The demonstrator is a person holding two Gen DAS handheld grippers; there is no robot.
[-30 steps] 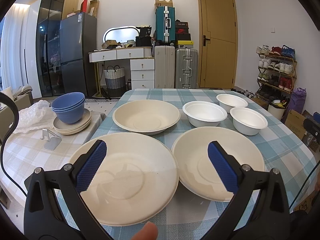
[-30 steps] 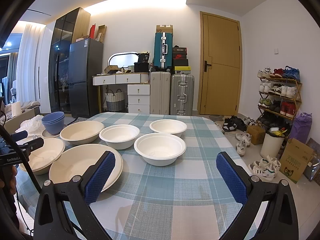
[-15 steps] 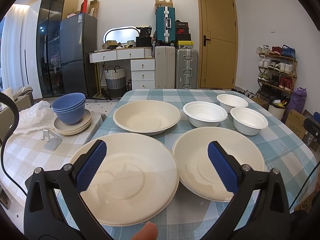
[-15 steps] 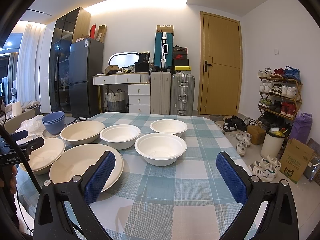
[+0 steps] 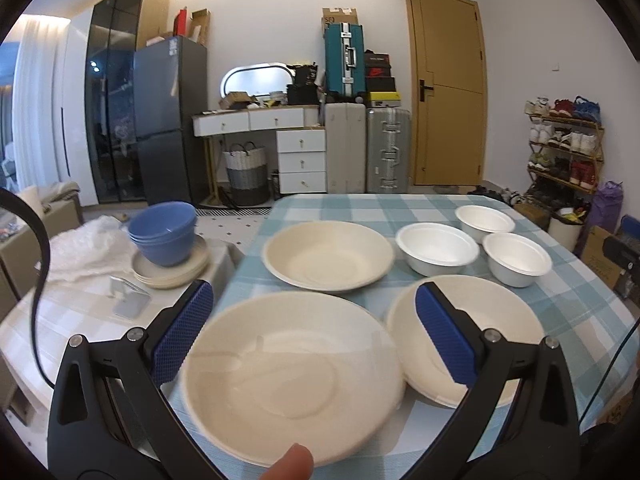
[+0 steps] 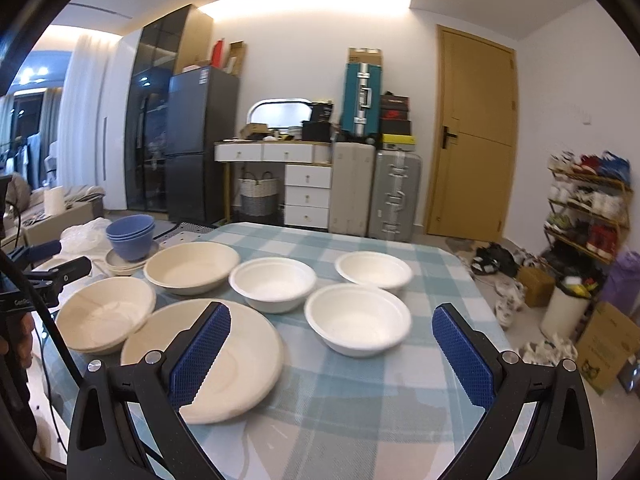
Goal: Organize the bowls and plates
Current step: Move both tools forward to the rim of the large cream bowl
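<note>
Three cream plates (image 5: pixel 292 380), three white bowls (image 5: pixel 438 248), all upright, separate on checked cloth

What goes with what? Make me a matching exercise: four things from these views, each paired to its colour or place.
Things:
1. stacked bowls
2. nearest white bowl
3. upright suitcase
4. door

Descriptions:
A. teal, set on top of other luggage
B. mustard yellow, shut
C. blue, resting on plates off the checked table
D. white, between the right hand-held gripper fingers' line of sight

Pairs: 1-C, 2-D, 3-A, 4-B
</note>
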